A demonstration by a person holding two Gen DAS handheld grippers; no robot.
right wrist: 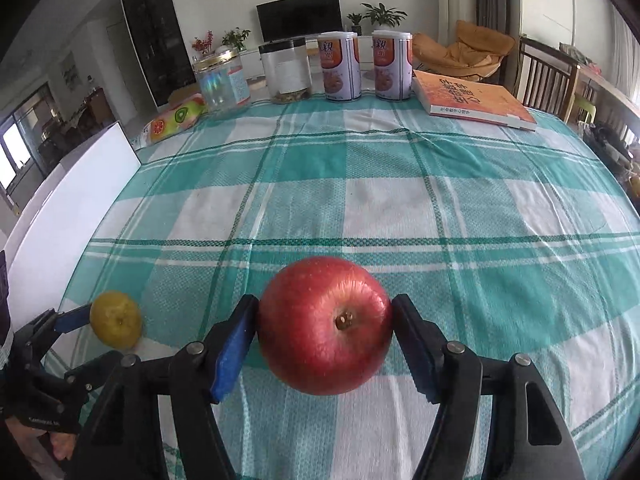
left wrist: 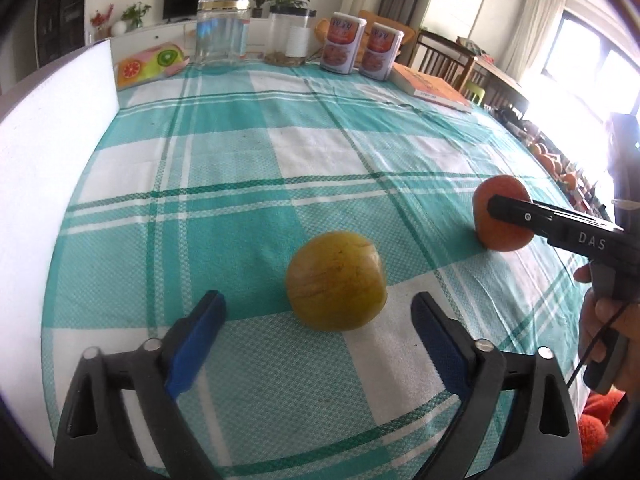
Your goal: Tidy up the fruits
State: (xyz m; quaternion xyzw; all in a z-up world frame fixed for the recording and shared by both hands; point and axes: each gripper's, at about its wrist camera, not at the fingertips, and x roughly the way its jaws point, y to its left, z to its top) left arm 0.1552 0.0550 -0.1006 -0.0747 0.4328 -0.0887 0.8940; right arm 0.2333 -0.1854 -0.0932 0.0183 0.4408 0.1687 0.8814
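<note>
Teal-and-white checked cloth (right wrist: 400, 200), spread over the table, bearing all items listed. Round yellow-green fruit with reddish streaks (left wrist: 336, 282): rests on the cloth, near edge, just ahead of the left gripper (left wrist: 318, 314); this black two-finger tool with blue pads stands fairly wide, fingers either side of the fruit and clear of it in its own view; in the right wrist view the same fruit (right wrist: 116, 319) sits at the tip of one blue finger, contact not certain. Glossy red apple (right wrist: 325, 326): on the cloth, to the right of the yellow fruit and apart from it, stem end facing the camera; right gripper (right wrist: 325, 334) closed onto it, both blue pads pressing its flanks. Far edge, left to right: fruit-printed soft packet (right wrist: 176, 118), clear glass jar with gold lid (right wrist: 220, 80), clear canister with black lid (right wrist: 285, 72), two white tins with orange labels (right wrist: 366, 66), orange-covered book (right wrist: 472, 98) lying flat. White foam board (left wrist: 52, 152) stands along the left side.
</note>
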